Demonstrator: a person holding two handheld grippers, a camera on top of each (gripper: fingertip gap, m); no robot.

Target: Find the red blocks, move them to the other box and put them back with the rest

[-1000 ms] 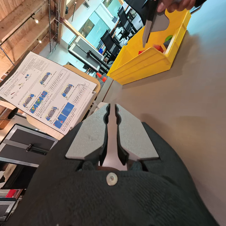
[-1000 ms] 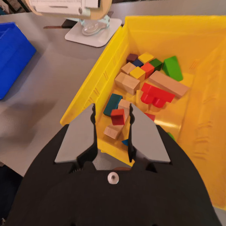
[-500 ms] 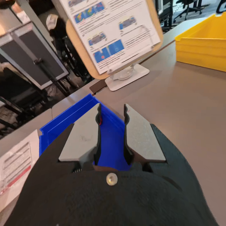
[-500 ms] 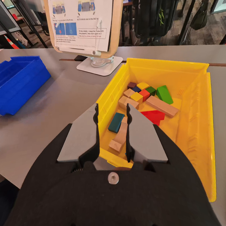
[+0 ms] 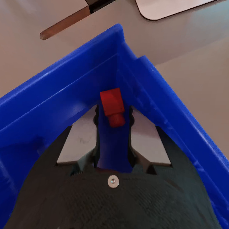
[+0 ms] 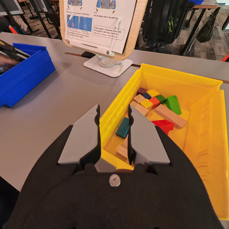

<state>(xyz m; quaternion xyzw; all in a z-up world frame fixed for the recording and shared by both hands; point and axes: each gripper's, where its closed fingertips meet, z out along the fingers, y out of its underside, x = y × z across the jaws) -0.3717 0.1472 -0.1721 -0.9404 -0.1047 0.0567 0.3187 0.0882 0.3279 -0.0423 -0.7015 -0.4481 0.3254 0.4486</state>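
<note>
In the left wrist view my left gripper (image 5: 113, 109) is open and points down into a corner of the blue box (image 5: 62, 89). A red block (image 5: 113, 106) lies in that corner, between and just past my fingertips, with a gap on each side. In the right wrist view my right gripper (image 6: 113, 109) is open and empty above the near left wall of the yellow box (image 6: 179, 79). That box holds several blocks, among them a red block (image 6: 163, 125), an orange-red cube (image 6: 154, 101), a teal block (image 6: 122, 127) and a green wedge (image 6: 172, 104). The blue box (image 6: 26, 74) stands at the far left, with the left gripper (image 6: 11, 53) in it.
A wooden board with an instruction sheet (image 6: 99, 24) stands on a white base (image 6: 109, 65) behind the two boxes. Grey table (image 6: 55, 105) lies between the boxes. Chairs, bags and table legs stand beyond the far edge. The white base (image 5: 173, 8) also shows in the left wrist view.
My left gripper swung from pointing upward to down into the blue box's corner and opened over the red block. My right gripper dropped a small red block into the yellow box and rose back.
</note>
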